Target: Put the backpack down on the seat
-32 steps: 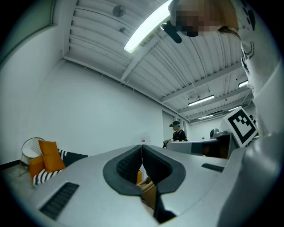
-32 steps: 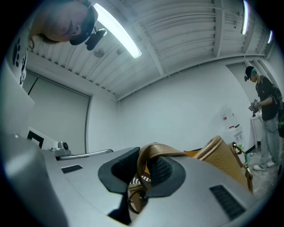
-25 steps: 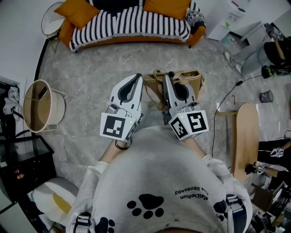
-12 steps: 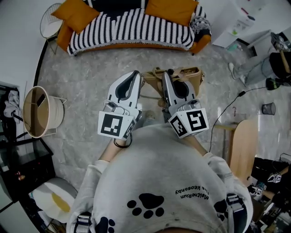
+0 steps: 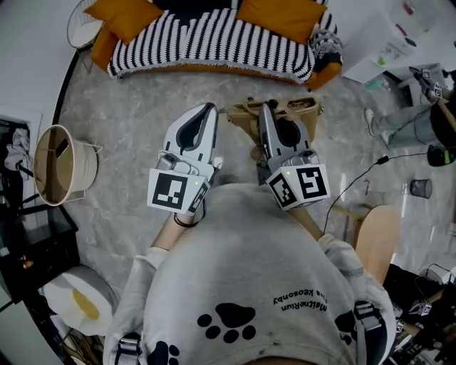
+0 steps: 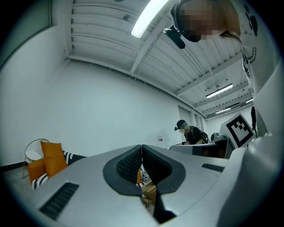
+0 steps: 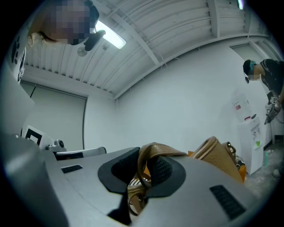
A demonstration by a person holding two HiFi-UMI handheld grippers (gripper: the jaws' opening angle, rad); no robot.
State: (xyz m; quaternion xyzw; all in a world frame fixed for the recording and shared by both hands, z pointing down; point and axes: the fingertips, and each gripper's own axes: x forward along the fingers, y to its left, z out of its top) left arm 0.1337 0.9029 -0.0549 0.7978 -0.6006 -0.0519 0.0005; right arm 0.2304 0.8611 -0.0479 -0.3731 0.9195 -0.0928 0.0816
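The right gripper [image 7: 143, 172] has its jaws pinched on the brown handle strap [image 7: 155, 151] of the backpack [image 5: 302, 114]; the strap loops over the right-hand pad. The tan backpack is just ahead of this gripper's tip, over the grey floor [image 5: 128, 107], not on the seat. The left gripper [image 6: 142, 150] is beside it, with the jaws pressed together at the tips and nothing between them. Further out stands the striped sofa [image 5: 206, 39] with orange cushions [image 5: 132, 16], apart from the backpack. A round basket [image 5: 60, 167] stands at the left
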